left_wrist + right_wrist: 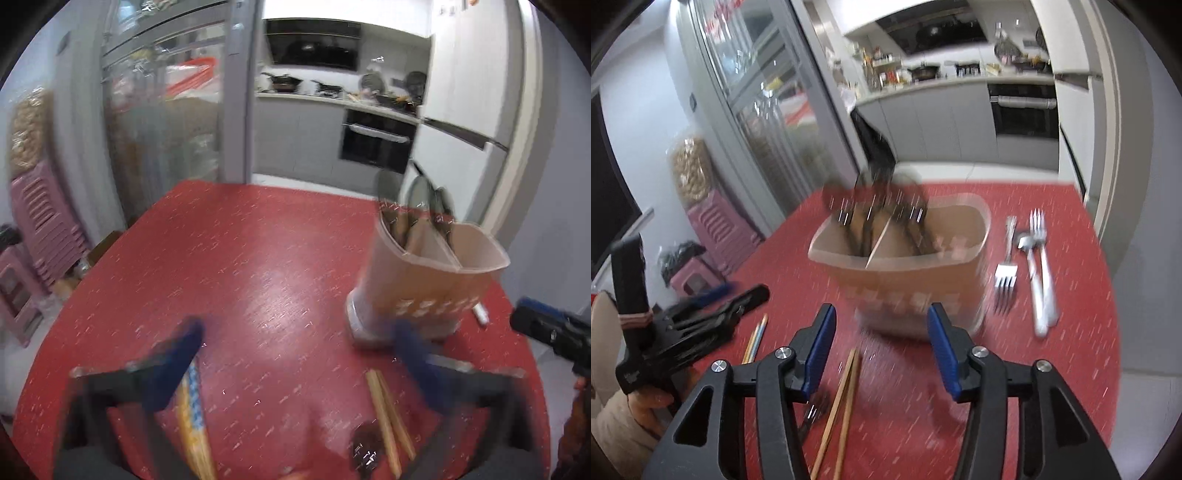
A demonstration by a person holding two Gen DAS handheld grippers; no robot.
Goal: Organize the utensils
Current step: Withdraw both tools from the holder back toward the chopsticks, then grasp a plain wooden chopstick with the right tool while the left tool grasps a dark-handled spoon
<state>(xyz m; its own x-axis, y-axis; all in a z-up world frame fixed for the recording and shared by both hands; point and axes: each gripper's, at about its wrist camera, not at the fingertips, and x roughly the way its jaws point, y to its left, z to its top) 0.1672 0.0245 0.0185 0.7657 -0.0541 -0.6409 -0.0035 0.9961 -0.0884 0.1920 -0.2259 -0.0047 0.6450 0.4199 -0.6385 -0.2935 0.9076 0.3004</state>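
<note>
- Now we see the left hand-held gripper (295,363) with its blue-padded jaws spread wide over the red speckled desk (258,266), nothing between them
- Under its left finger lies a pair of chopsticks with a blue-and-yellow pattern (192,406), and near its right finger a pair of plain wooden chopsticks (388,417) lies flat on the desk beside a dark, blurred utensil head (365,448) that we cannot identify
- We find the beige plastic utensil holder with inner dividers (428,280) standing upright ahead and to the right of this gripper, with dark-handled utensils (417,218) sticking out of its far compartments; the near compartment looks empty
- From the right wrist view, our right hand-held gripper (882,347) has its jaws partly apart and holds nothing; the holder stands just beyond its fingertips
- Beyond the holder's right side, we count silver forks and a spoon (1030,258) lying on the desk, well apart from the chopsticks
- Between the right gripper's fingers the wooden chopsticks run toward the camera, untouched
- At the left edge of that view we see a hand (639,402) gripping the black frame of the left gripper, with the patterned chopsticks just beside it
- Much of both views is blurred
</note>
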